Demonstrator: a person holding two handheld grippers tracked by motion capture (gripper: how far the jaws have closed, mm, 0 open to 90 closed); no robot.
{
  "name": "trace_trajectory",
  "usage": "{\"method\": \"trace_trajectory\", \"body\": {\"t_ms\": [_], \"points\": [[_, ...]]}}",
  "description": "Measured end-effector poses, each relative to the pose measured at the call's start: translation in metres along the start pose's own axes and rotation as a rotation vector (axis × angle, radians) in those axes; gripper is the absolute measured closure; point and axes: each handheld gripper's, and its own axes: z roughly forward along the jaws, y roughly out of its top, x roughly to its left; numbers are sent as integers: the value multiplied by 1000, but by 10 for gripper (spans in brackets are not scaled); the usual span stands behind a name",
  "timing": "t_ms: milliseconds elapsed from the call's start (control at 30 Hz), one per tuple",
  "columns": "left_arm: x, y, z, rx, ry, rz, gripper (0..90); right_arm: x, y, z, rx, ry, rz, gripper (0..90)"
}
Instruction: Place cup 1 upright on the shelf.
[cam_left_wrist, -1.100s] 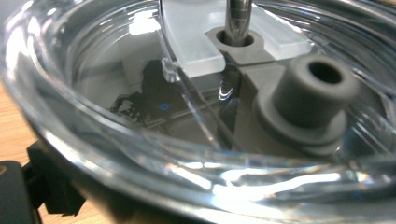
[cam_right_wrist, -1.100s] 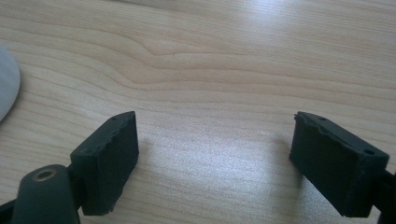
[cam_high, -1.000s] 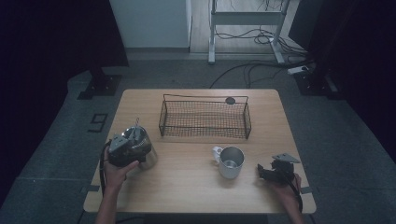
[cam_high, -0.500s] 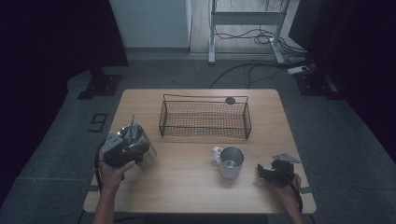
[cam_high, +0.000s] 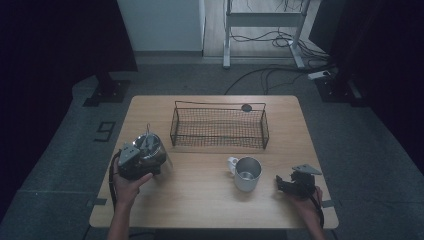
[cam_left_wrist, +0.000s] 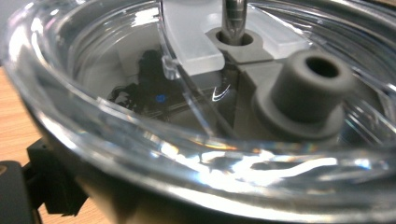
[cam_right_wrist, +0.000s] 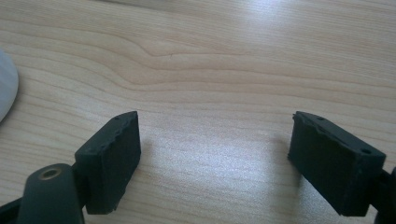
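The left gripper sat at lower left of the high view w/ its jaws clamped on a clear glass lid – held just off the surface, tilted. In the left gripper view the lid's rim ran right across the lens, grey knob at right, so the lid lay directly at the jaws.

The right gripper rested at lower right; its jaws stood apart w/ bare wood between them and had just been closing a little. The steel mug stood just left of it – nearer the right hand.

Farther up-frame, the wire basket lay long axis left-to-right, up and right of the lid. Judging by that, the left hand was better placed to carry the lid over.
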Motion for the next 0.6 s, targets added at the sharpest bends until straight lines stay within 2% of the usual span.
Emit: {"method": "trace_trajectory", "body": {"t_ms": [167, 233, 600], "points": [[-5, 8, 2, -3, 5, -17, 35, 0, 0, 0, 0, 0, 0, 165], [-9, 17, 3, -2, 2, -15, 36, 0, 0, 0, 0, 0, 0, 167], [-19, 39, 7, -30, -21, -6, 36, 0, 0, 0, 1, -2, 0, 168]]}}
